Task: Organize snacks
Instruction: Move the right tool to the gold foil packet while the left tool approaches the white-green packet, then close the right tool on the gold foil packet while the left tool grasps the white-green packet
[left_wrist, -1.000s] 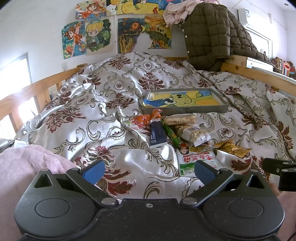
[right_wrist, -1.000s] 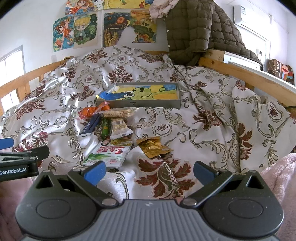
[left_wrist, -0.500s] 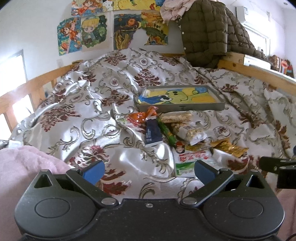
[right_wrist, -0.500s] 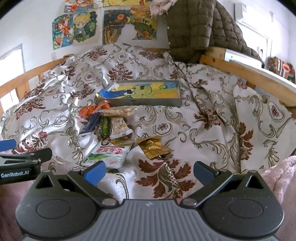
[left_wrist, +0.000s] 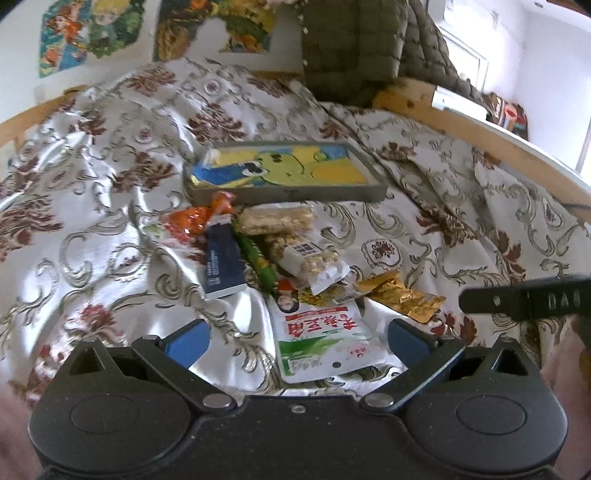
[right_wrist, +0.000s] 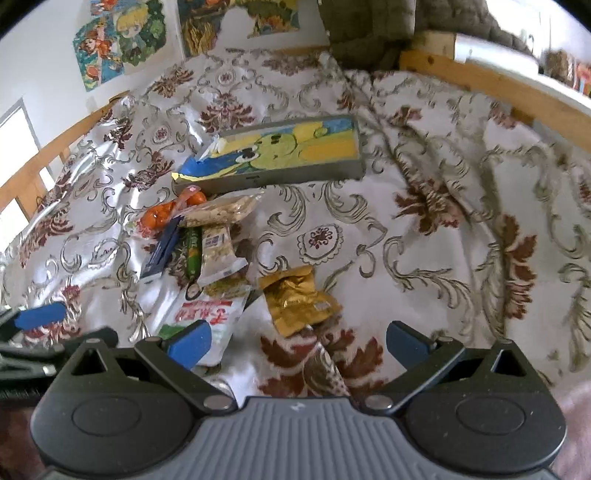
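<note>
- Snacks heaped at mid-frame on the bed, just below the grey tray (left_wrist: 288, 192), resting on a shiny floral bedspread (left_wrist: 110, 206) of white, silver and maroon.
- Among them: orange packet (left_wrist: 188, 221) at the upper left of the pile, dark blue packet (left_wrist: 221, 264) beside a green stick (left_wrist: 258, 258), two clear cereal bars (left_wrist: 275, 219) (left_wrist: 310, 260), gold foil pouch (left_wrist: 400, 295) at the right, big white-and-green bag (left_wrist: 321, 336) lowest in the frame.
- Tray bottom printed with a yellow, green and blue cartoon; a small white wrapper at its upper left corner.
- Left gripper (left_wrist: 295, 338) spread wide, blue fingers (left_wrist: 186, 338) either side of the white-and-green bag, gripping nothing.
- Right gripper (right_wrist: 297, 338) likewise wide, holding nothing, one blue pad (right_wrist: 190, 341) over the edge of the white-and-green bag (right_wrist: 203, 317), gold foil pouch (right_wrist: 297, 299) just above centre between the pads.
- Wooden bed rail (left_wrist: 480, 129) along the right side of the frame, another rail (right_wrist: 48, 155) at the left.
- Olive quilted jacket (left_wrist: 351, 48) draped at the top centre, over the head end.
- Cartoon posters (right_wrist: 122, 40) on the white wall, upper left.
- Bright window (left_wrist: 465, 62) at the upper right, another window (right_wrist: 14, 155) at the left edge.
- Pink fabric (right_wrist: 576, 424) in the lower right corner.
</note>
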